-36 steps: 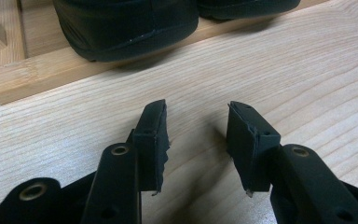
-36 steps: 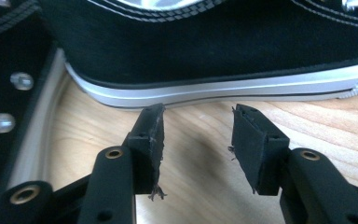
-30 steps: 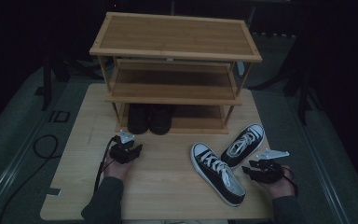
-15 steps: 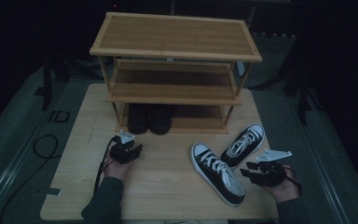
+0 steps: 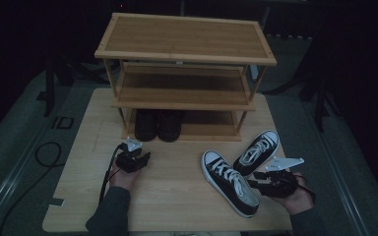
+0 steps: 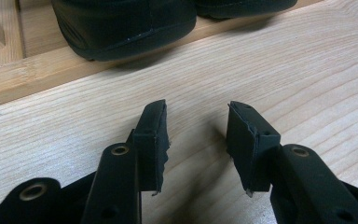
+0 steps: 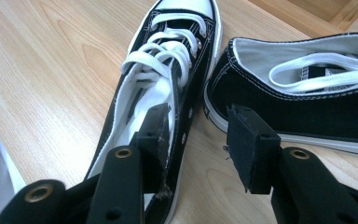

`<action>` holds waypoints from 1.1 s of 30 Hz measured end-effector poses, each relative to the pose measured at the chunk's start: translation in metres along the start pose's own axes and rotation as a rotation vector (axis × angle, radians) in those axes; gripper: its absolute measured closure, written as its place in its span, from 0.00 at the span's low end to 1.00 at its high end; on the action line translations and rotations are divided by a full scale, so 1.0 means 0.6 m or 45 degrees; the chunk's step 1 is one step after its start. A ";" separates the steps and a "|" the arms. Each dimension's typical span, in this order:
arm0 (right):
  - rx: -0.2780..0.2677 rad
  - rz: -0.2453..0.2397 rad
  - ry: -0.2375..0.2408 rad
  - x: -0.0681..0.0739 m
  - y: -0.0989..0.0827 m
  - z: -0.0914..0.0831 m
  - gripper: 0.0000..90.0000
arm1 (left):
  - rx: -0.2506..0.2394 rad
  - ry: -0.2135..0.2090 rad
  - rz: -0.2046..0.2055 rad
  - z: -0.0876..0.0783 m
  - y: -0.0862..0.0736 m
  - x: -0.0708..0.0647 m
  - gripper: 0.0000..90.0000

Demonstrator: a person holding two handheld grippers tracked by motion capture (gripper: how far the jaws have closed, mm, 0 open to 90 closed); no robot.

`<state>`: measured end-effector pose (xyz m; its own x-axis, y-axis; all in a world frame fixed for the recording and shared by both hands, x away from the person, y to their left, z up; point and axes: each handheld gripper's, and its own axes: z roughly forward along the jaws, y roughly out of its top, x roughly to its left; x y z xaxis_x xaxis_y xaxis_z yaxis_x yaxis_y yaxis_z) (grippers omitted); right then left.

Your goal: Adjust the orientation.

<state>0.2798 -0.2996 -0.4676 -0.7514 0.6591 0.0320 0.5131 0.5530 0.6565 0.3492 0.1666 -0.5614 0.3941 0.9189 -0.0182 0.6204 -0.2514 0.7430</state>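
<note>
The right gripper [image 5: 256, 181] straddles the side wall of the nearer black-and-white sneaker [image 5: 229, 183] near its heel, jaws parted, one pad inside the shoe; whether the pads press the canvas is hard to tell. A second sneaker [image 5: 257, 151] lies just beside it on the wooden table [image 5: 177, 196]. The left gripper [image 5: 139, 158] rests open over bare wood. Dark shoes [image 5: 157, 125] sit shadowed on the rack's [image 5: 184, 54] bottom shelf, details lost.

Wooden table [image 5: 177, 196]: shoe rack [image 5: 184, 54], sneakers [image 5: 229, 182]
</note>
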 end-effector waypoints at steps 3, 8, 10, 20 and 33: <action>0.001 0.001 0.010 0.000 0.003 0.001 0.65 | 0.000 0.000 0.000 0.000 0.000 0.000 0.65; 0.013 -0.008 0.027 0.004 0.007 0.007 0.64 | 0.000 0.000 0.000 0.000 0.000 0.000 0.65; 0.017 -0.012 0.030 0.006 0.008 0.009 0.64 | 0.000 0.000 0.000 0.000 0.000 0.000 0.65; 0.049 -0.052 0.042 0.017 0.018 0.025 0.67 | 0.000 -0.001 0.000 0.000 0.000 0.000 0.65; 0.191 -0.075 0.005 0.024 0.019 0.048 0.87 | 0.000 -0.001 -0.001 0.000 0.000 0.000 0.65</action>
<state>0.2868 -0.2694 -0.4812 -0.7835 0.6214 -0.0005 0.5239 0.6610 0.5372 0.3492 0.1667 -0.5614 0.3940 0.9189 -0.0188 0.6208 -0.2510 0.7427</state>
